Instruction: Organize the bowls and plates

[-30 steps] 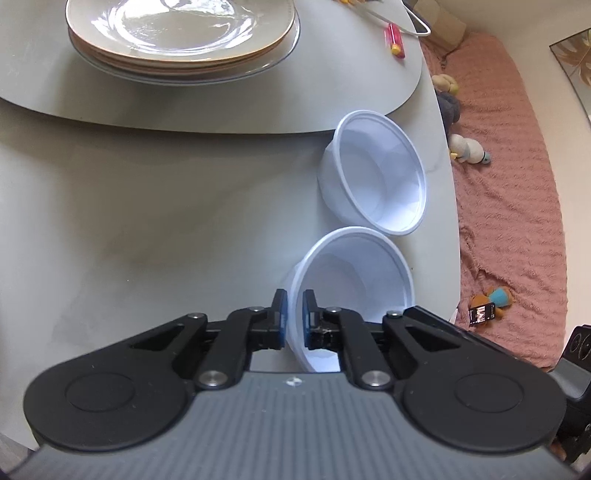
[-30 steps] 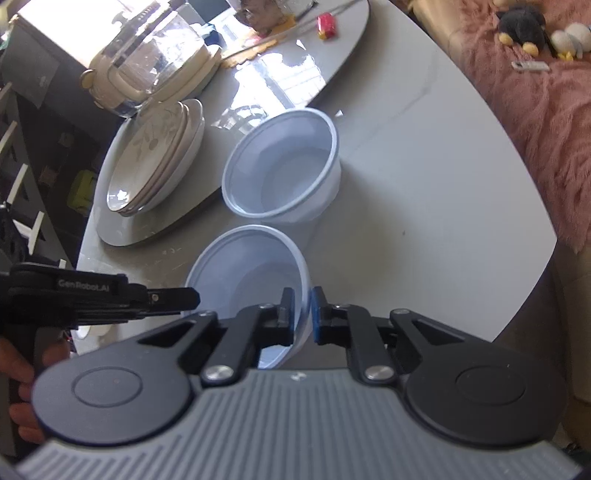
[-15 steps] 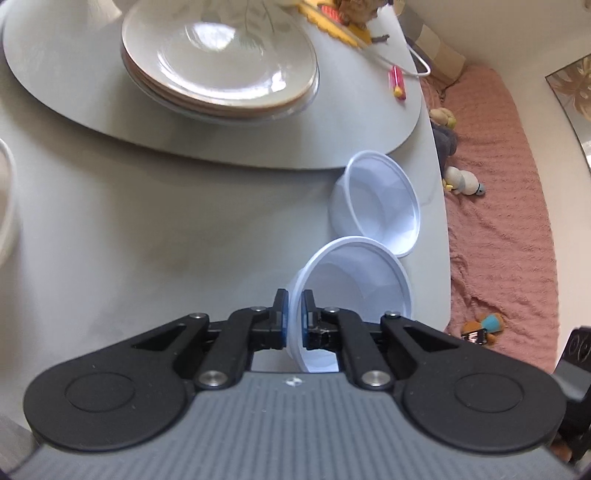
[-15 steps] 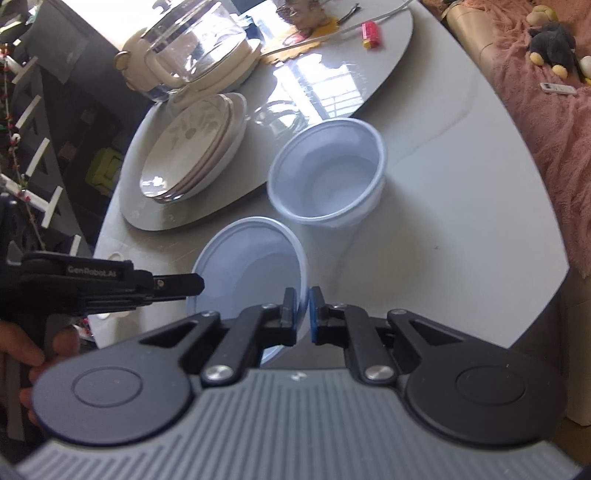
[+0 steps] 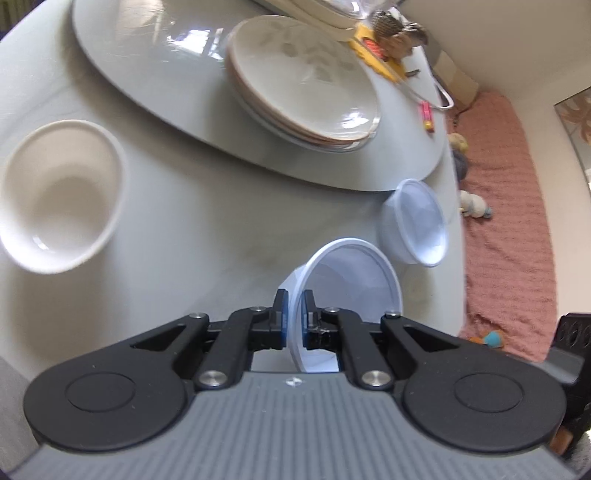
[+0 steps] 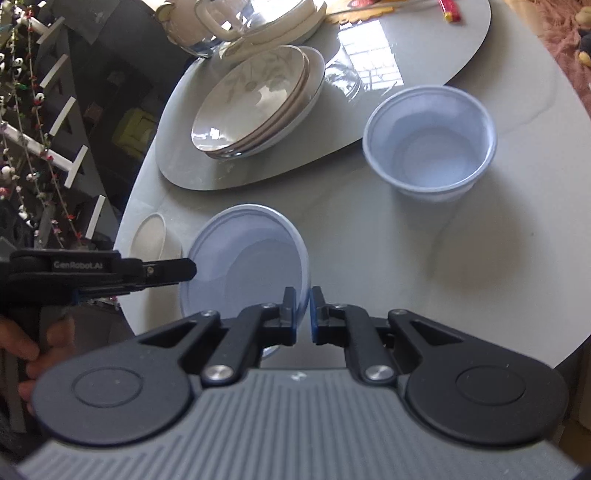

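Both hand-held grippers are gripping the same translucent plastic bowl (image 6: 245, 266), each pinching its thin rim from an opposite side. The left hand-held gripper (image 5: 292, 319) is clamping the rim edge between its blue-padded fingers, with the bowl (image 5: 347, 291) tilting so that its open mouth is facing to the right in the left wrist view. The right hand-held gripper (image 6: 302, 315) is closing on the near right part of the rim, and in its view the left hand-held gripper (image 6: 162, 271) is reaching in from the left, with the person's hand (image 6: 26, 350) wrapping around its handle. The held bowl is hanging above the near edge of the grey worktop (image 6: 424, 266), apart from its surface as far as the tilt shows. A second translucent plastic bowl (image 6: 430, 138) is standing upright on the worktop, farther away and to the right, just beside the rim of the round turntable (image 6: 229, 181). A stack of plates (image 6: 258, 99) with a leaf pattern is sitting on the turntable, and a glass-lidded pot (image 6: 236, 22) is standing beyond it at the far side. A white ceramic bowl (image 5: 59, 194) is resting on the worktop well to the left of the held bowl. A pink blanket (image 5: 506, 221) with soft toys is lying beyond the worktop's right edge.
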`<state>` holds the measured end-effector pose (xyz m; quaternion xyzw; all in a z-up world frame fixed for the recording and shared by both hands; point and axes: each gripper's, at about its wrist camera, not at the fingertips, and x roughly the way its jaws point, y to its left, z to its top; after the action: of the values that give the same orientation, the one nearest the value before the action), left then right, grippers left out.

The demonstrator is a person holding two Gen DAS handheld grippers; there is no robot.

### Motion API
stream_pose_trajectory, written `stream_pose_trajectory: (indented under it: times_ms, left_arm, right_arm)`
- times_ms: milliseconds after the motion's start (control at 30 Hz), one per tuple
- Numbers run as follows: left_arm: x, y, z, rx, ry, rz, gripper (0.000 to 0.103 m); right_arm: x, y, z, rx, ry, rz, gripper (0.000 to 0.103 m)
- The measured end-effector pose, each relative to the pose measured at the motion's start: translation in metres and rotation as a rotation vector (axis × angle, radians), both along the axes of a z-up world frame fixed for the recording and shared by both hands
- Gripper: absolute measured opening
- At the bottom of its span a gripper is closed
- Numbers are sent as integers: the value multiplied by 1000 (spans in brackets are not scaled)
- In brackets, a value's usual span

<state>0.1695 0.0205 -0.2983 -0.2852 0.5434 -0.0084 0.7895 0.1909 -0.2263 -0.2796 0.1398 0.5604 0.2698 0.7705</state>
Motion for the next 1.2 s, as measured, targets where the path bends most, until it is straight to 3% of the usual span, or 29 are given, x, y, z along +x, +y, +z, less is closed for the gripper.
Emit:
stream_pose_trajectory:
  times_ms: [333,567,867,1133,1200]
  left_arm:
    - [-21,43,-21,-51,42,71,8]
    - [-22,54,-36,-31,76,78,8]
    - [-20,56,-33,-45,69,39,9]
    - [-28,61,-8,42,33,26,28]
    - [-32,64,3,71,17,30,28]
  right_arm:
    - [-12,44,-20,-66,55,45,11]
    - [-18,46,-29,-11,76,-22,10]
    - [-23,57,-22,-63,50,-46,12]
    - [-28,55,1,-88,-15,-79,12]
    - [-29,54,7,-90,-32,-83,12]
